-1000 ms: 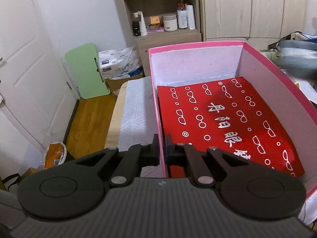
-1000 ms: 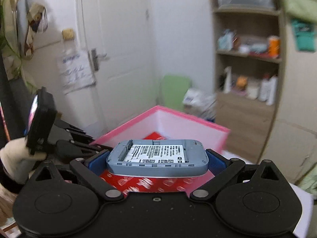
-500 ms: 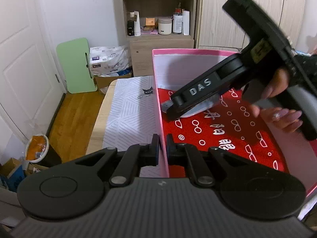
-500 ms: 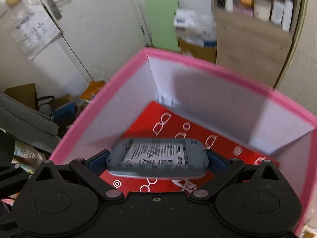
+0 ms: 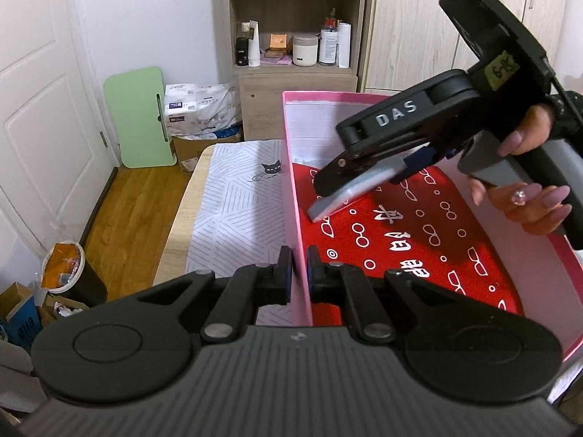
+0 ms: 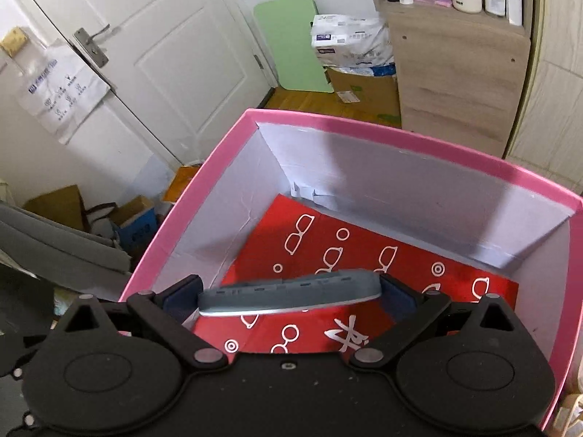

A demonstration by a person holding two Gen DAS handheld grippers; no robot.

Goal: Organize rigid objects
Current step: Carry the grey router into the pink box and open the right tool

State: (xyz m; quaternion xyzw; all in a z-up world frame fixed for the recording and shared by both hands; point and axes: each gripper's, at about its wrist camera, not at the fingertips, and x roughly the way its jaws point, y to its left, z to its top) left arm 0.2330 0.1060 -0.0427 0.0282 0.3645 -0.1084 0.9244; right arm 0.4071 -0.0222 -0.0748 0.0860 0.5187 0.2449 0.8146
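pink box (image 6: 204,196) holds red sheet (image 6: 328,251); left hand-held gripper (image 5: 298,279) pinches wall, right (image 6: 289,293) clamps grey device (image 6: 291,289).

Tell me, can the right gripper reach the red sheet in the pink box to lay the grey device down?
Probably yes. The pink box is open on top, and the right gripper, shut on the grey device, hangs directly above the bare red sheet.

Grey flat device (image 6: 291,291), rounded corners, pale underside, seen edge-on; tilted, front end lowest, above the red lining (image 6: 328,247) w/ white glasses print, near the box's left wall. Pink box (image 6: 364,123), white inside, open top, upright, otherwise holds lining only.
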